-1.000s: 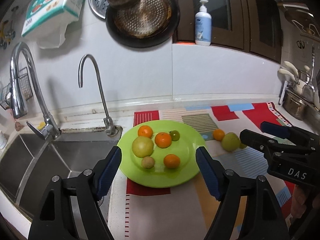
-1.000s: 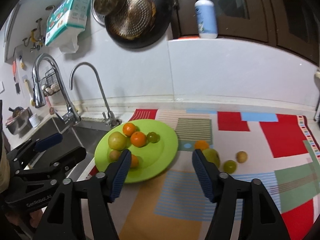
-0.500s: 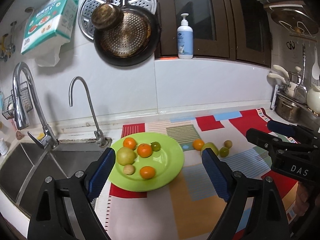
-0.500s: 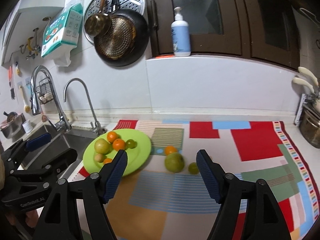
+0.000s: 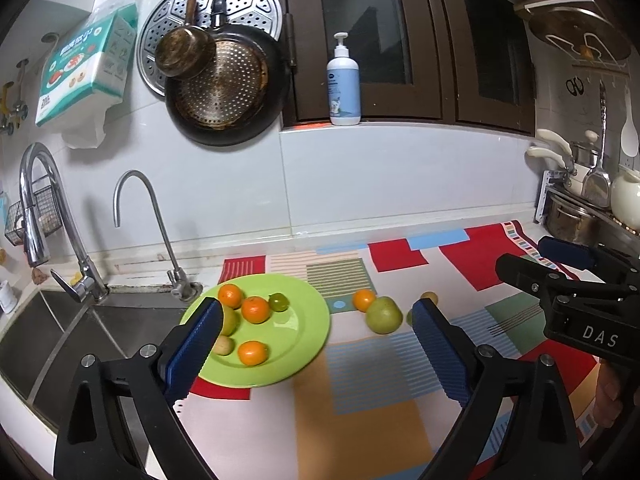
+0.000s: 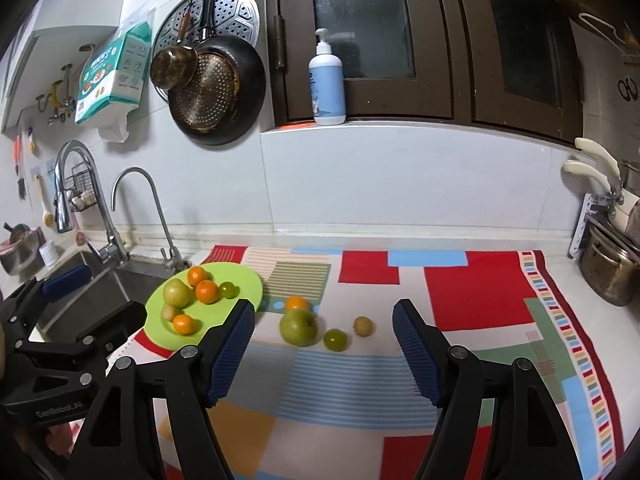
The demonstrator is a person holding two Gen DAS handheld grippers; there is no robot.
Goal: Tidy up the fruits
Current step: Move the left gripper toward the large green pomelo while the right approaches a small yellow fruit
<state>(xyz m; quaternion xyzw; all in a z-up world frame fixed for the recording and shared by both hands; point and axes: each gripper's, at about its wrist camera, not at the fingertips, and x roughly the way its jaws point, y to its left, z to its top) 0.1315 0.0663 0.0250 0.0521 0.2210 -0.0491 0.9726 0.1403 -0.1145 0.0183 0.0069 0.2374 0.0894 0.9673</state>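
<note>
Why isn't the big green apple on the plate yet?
It's off the plate. The big green apple sits on the patterned mat, right of the green plate.

"DAS" on right hand-held gripper (image 5: pixel 520 256)

A: State the lighting condition.
B: Indoor light, moderately bright and cool, falls from above. The white wall tiles (image 6: pixel 360 176) are evenly lit; the dark cabinet doors (image 6: pixel 360 32) far above show faint reflections in the glass.

A: Report shadows and glare.
B: The hanging pan (image 5: pixel 224 84) casts a soft shadow on the wall. The green plate (image 5: pixel 292 320) carries a small highlight.

A: Report optical faults.
B: Fisheye curvature bends lines at both edges; corners are black. The centre is sharp; near edges soften slightly.
</note>
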